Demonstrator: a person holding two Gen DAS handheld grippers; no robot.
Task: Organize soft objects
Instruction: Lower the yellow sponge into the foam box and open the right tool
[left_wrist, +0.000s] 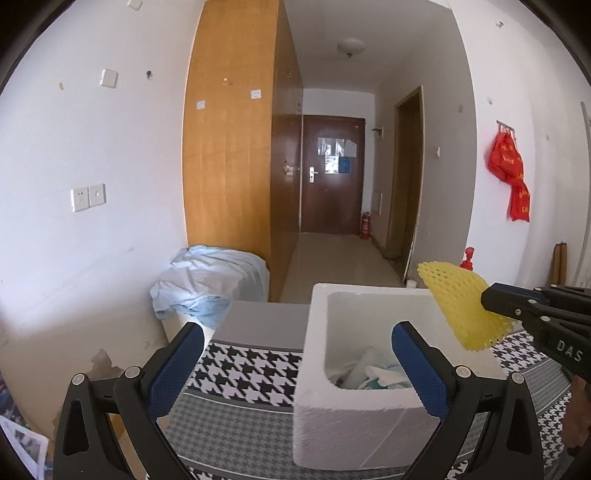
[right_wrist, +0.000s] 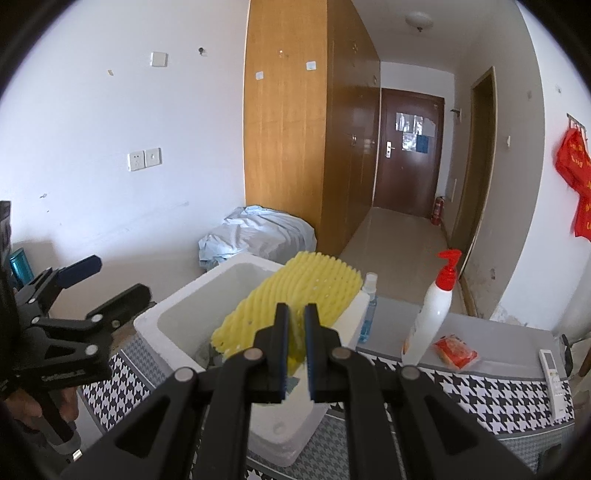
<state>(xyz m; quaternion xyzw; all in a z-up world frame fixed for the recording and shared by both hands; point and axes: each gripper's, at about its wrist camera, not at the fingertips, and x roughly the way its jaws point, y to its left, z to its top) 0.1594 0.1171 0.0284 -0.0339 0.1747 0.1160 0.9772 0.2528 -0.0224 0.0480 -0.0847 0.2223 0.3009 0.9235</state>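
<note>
A white foam box (left_wrist: 369, 410) (right_wrist: 177, 317) stands on the houndstooth-patterned table (left_wrist: 243, 369) (right_wrist: 480, 391). Pale soft items (left_wrist: 373, 373) lie inside the box. My left gripper (left_wrist: 299, 354) is wide open with nothing between its blue pads (left_wrist: 173, 373), just in front of the box's near left corner. My right gripper (right_wrist: 295, 314) (left_wrist: 487, 299) is shut on a yellow foam net sleeve (right_wrist: 299, 291) (left_wrist: 458, 306), which it holds over the box's right rim.
A crumpled pale blue cloth (left_wrist: 207, 284) (right_wrist: 255, 236) lies beyond the table by the wooden wardrobe (left_wrist: 236, 147). On the table's right part stand a white pump bottle (right_wrist: 432, 314), a small spray bottle (right_wrist: 369, 306), an orange packet (right_wrist: 456, 350) and a remote (right_wrist: 554, 380).
</note>
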